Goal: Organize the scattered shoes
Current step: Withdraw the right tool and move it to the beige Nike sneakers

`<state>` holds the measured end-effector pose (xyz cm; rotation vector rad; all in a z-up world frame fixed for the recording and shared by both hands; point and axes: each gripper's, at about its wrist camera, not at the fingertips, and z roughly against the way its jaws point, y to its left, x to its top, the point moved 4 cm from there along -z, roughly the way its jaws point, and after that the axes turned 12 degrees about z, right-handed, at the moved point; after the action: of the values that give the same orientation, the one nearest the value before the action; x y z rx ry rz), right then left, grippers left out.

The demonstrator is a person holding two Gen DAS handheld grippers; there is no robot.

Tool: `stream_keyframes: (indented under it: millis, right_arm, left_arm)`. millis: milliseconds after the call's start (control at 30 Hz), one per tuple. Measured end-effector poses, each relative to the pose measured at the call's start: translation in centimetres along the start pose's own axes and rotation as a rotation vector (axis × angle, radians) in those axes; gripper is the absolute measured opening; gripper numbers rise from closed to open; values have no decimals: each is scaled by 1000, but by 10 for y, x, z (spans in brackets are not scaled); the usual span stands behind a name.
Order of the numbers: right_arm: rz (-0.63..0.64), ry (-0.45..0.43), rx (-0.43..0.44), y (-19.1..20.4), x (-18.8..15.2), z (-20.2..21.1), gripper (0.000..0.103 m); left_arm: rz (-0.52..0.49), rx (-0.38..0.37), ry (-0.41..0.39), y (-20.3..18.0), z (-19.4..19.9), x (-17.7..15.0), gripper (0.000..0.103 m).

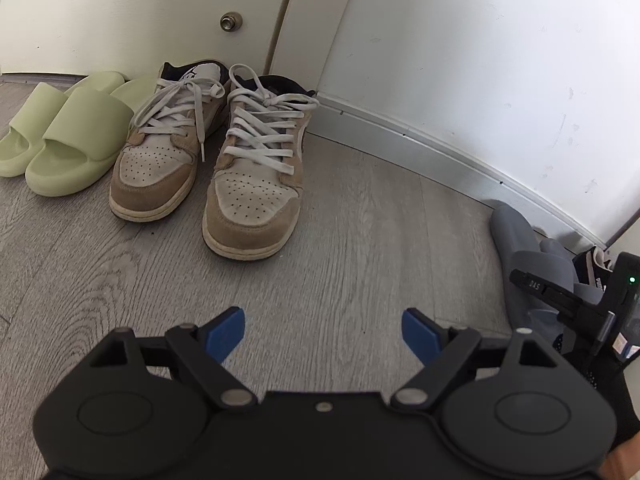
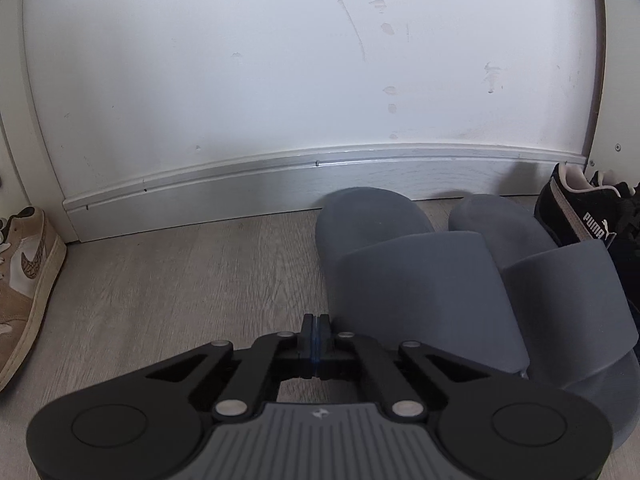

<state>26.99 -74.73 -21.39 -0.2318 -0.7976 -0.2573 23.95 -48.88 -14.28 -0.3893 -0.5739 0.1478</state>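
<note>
Partly cropped: black sneaker (image 2: 592,216); left hand-held gripper (image 1: 323,334) agape, right (image 2: 316,338) closed, seemingly empty.

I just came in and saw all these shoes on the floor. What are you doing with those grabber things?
A person is tidying shoes along the wall with two handheld grippers. The green slides and tan sneakers sit lined up as pairs. The left gripper hovers over bare floor, jaws open and empty. The right gripper has its jaws shut on nothing, right beside the grey slides, which sit next to a black sneaker.
</note>
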Motion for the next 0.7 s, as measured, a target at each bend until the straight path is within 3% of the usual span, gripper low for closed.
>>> stream_keyframes:
  millis: [100,367,467,600,700]
  right_arm:
    - [-12,-18,30,5,-1,15,9]
    - [-35,-92,155,36,-10,82,31]
    - [-59,-111,201,53,-14,103,46]
    - [-44,-137,222,82,-15,124,85]
    - [-12,-142,257,112,-9,126,86]
  left_arm:
    - [-20,24,-4,0,-3,0,86]
    - [3,74,-5,10,-5,3,86]
    - [11,108,-22,18,-1,10,86]
    - [23,163,-64,32,7,25,86]
    - [55,212,-107,53,14,43,86]
